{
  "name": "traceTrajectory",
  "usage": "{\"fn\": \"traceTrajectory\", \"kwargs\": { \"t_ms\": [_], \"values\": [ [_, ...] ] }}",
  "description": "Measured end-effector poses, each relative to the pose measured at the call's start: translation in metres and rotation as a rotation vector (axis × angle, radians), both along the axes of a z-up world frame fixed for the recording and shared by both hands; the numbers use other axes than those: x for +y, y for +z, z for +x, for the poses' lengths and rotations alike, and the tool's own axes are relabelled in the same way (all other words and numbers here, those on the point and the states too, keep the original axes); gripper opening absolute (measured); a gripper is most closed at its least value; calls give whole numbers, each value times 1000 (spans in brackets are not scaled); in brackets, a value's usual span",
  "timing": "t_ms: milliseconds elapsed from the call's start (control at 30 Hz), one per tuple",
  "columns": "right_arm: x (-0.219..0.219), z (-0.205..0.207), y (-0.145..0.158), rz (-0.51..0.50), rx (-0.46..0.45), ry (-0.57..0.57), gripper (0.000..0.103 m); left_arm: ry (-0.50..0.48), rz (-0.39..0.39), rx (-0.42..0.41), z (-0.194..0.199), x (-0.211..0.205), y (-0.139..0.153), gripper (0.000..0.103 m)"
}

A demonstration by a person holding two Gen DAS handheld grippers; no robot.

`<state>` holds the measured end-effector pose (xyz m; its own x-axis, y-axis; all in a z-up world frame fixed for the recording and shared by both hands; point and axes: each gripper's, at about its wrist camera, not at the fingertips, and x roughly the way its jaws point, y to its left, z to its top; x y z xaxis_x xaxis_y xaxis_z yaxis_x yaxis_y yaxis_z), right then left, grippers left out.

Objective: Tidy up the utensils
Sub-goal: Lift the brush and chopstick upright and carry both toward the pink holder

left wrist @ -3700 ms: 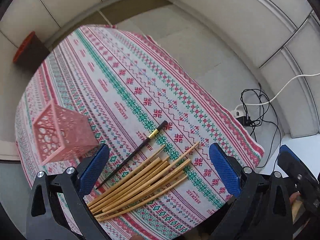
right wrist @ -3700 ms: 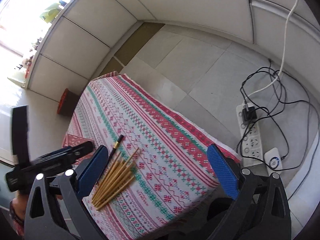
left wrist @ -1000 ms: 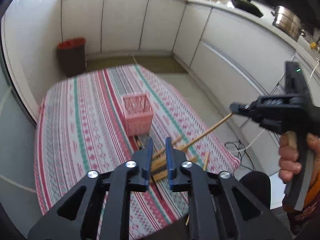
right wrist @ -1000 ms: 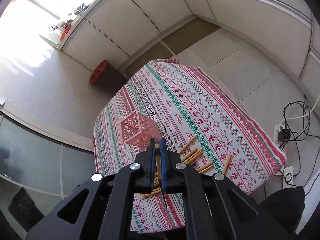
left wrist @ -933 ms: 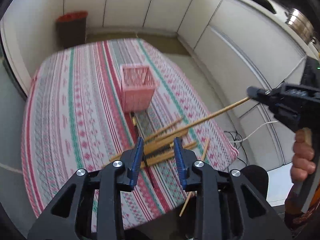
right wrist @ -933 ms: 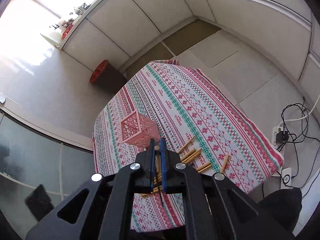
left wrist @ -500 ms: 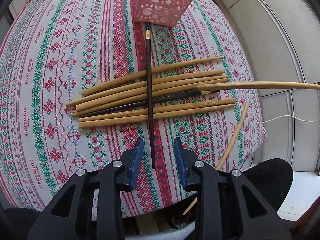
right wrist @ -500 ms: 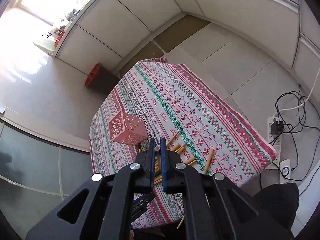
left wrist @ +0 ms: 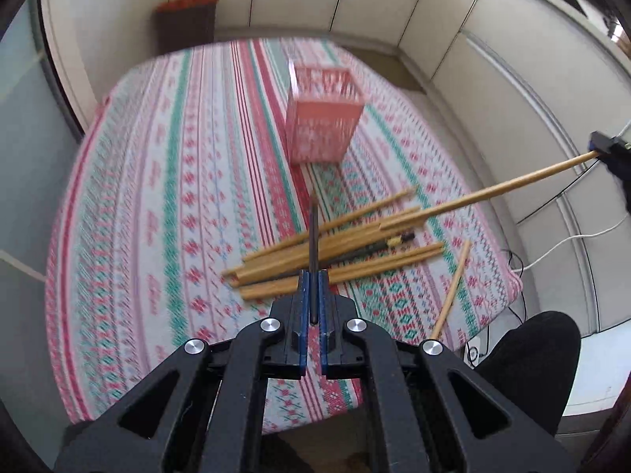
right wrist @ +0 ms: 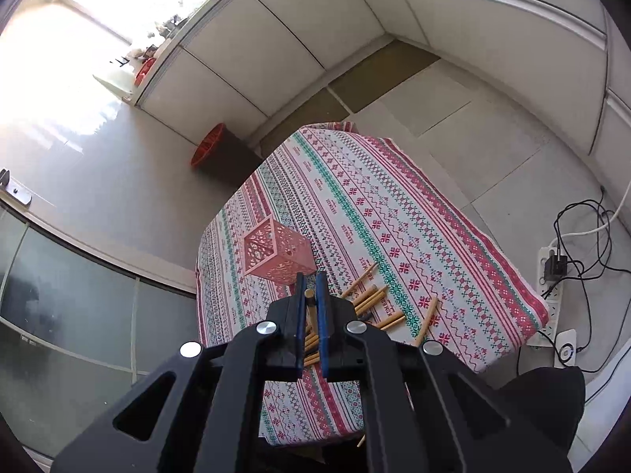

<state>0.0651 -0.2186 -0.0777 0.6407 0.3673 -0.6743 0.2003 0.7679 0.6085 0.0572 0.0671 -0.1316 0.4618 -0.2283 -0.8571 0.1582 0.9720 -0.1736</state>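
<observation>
My left gripper (left wrist: 312, 276) is shut on a black chopstick (left wrist: 313, 236) that points toward the pink perforated basket (left wrist: 321, 116). It is held above a pile of several wooden chopsticks (left wrist: 335, 248), with another black chopstick (left wrist: 378, 246) among them, on the patterned tablecloth (left wrist: 177, 197). My right gripper (right wrist: 310, 280) is shut on a wooden chopstick (right wrist: 310, 307), held high above the table. That chopstick (left wrist: 504, 189) and the right gripper (left wrist: 609, 149) show at the right of the left wrist view. The basket (right wrist: 276, 254) stands upright.
One wooden chopstick (left wrist: 451, 287) lies apart near the table's right edge. A dark bin with a red rim (right wrist: 221, 153) stands on the floor beyond the table. A power strip and cables (right wrist: 554, 268) lie on the floor to the right. White cabinets (left wrist: 493, 39) surround the table.
My left gripper has shut on the black chopstick and lifted it off the pile, tilting up toward the basket. My right gripper still holds its wooden chopstick aloft.
</observation>
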Motion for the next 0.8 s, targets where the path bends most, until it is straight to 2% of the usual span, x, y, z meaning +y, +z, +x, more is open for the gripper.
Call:
{"fn": "traceTrajectory", "kwargs": {
  "t_ms": [133,200,400,633,733,767,800],
  "values": [
    [11,-1,14,-23,-28,25,5,-7,-8,-104,5,11,32,3],
    [17,0,22,-39,-42,40,5,-5,-14,-130,8,12,40,3],
    [30,7,38,-61,-66,75,5,8,-44,-154,10,21,42,0],
    [46,13,49,-75,-81,116,5,8,-59,-204,6,27,58,0],
    [49,15,49,-73,-73,127,5,29,-62,-182,9,35,56,0],
    [50,15,49,-72,-70,129,5,42,-63,-145,14,40,51,2],
    [50,15,48,-70,-68,131,5,68,-78,-68,24,49,39,5]
  ]
}}
